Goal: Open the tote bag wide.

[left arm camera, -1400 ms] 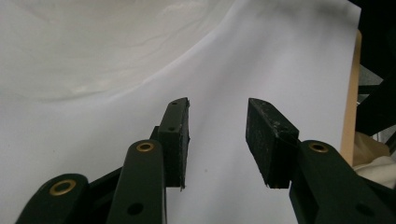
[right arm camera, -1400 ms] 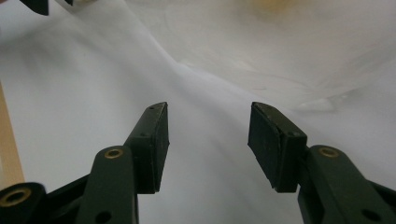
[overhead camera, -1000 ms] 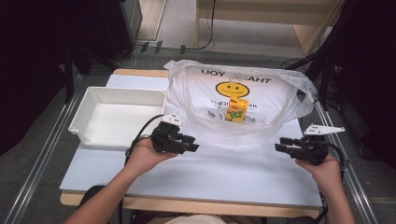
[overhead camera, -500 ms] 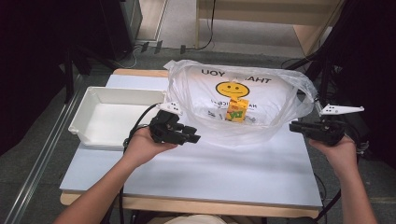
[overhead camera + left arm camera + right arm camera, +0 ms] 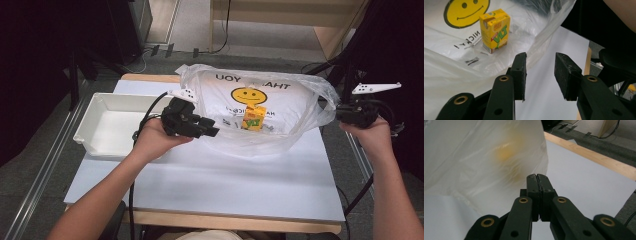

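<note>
Lab-like recording bay, white table (image 5: 210,180), black curtains (image 5: 45,60), floor cables (image 5: 165,50)

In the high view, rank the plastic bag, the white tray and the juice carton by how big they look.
1. plastic bag
2. white tray, clearly smaller than the bag
3. juice carton, by far the smallest

R gripper (image 5: 539,178) jaws closed w/ nothing between, plastic bag (image 5: 474,157) beside, white table (image 5: 584,175)

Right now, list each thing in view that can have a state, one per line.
Plastic bag: mouth held up, open.
Juice carton: upright inside the bag.
White tray: empty.
Left gripper: open, bag's edge at its left jaw, unpinched.
Right gripper: shut, jaws have just been closing; whether it pinches bag film is unclear.
</note>
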`<action>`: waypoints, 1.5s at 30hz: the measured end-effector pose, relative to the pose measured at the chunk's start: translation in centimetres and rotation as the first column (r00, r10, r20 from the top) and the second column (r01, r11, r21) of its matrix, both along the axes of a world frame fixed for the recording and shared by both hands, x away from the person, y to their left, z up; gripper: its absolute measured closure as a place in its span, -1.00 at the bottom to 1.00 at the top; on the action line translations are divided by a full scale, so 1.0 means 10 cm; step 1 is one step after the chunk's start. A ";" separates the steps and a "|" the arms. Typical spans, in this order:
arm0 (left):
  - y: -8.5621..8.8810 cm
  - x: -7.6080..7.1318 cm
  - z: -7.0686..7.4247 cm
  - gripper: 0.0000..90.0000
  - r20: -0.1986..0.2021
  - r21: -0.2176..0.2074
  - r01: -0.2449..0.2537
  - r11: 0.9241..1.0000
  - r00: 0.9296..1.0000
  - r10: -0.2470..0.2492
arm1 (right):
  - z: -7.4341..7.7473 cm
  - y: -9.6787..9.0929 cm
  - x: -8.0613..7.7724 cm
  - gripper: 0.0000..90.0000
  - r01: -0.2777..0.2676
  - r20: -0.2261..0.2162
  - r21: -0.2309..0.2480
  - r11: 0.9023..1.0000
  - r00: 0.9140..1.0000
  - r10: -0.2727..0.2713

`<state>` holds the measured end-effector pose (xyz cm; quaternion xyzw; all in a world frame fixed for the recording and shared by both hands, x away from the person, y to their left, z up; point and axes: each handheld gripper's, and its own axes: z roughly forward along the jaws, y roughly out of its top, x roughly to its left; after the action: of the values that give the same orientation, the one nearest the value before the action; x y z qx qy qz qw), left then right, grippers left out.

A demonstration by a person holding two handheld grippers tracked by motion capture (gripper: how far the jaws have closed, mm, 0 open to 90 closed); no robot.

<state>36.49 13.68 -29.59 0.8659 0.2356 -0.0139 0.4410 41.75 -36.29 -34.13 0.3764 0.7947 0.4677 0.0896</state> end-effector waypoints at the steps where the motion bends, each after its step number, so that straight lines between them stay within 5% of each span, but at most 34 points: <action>1: 0.00 0.01 0.03 0.40 0.003 0.002 0.000 1.000 1.000 0.000 | 0.03 0.00 0.03 1.00 0.001 0.000 -0.001 1.000 1.000 -0.001; 18: -0.11 0.30 0.34 0.48 0.030 0.018 -0.006 1.000 1.000 0.006 | 0.64 0.06 0.28 0.99 0.064 0.055 0.001 0.998 0.996 -0.064; 25: -0.17 0.44 0.42 0.64 0.031 0.029 -0.009 1.000 0.999 0.009 | 0.95 0.14 0.28 0.99 0.044 0.080 0.009 0.999 0.996 -0.044; 34: -0.26 0.57 0.58 0.72 0.059 0.039 -0.036 0.999 0.998 0.034 | 1.35 0.46 0.20 0.99 -0.001 0.123 -0.010 1.000 0.992 0.003; 45: -0.38 0.65 0.67 0.74 0.073 0.051 -0.048 0.998 0.996 0.044 | 1.52 0.91 0.03 1.00 -0.064 0.135 -0.042 0.997 0.988 0.069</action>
<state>42.99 9.93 -22.92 0.8715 0.2397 0.0338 0.4264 42.06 -27.24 -18.92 0.3150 0.8075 0.4800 0.1353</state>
